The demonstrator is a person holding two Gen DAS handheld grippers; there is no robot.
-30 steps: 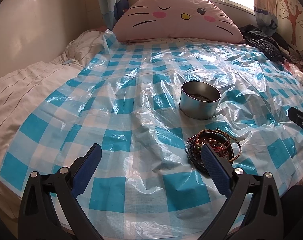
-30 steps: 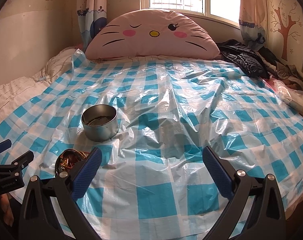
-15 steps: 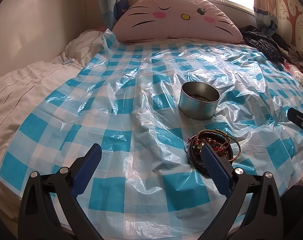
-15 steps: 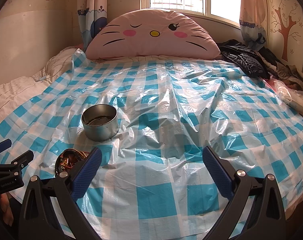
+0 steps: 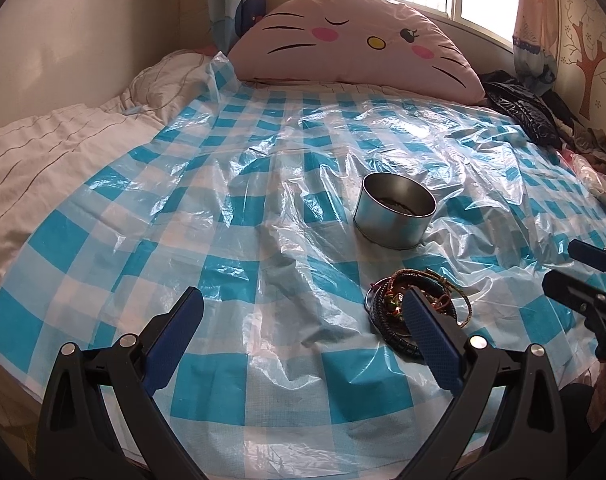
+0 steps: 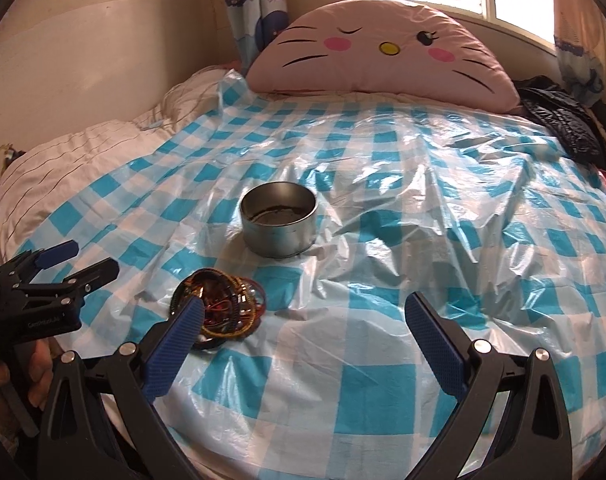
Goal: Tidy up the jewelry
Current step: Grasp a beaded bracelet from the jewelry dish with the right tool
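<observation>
Both grippers, left (image 5: 299, 336) and right (image 6: 303, 336), hover with fingers spread wide, gripping nothing, over the bracelets (image 6: 219, 308) heaped near the tin (image 6: 279, 224).

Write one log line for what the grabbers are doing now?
left gripper: open, empty | right gripper: open, empty | bracelets: piled beside tin

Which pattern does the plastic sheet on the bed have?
The plastic sheet has a blue and white check pattern, best seen in the right wrist view.
</observation>
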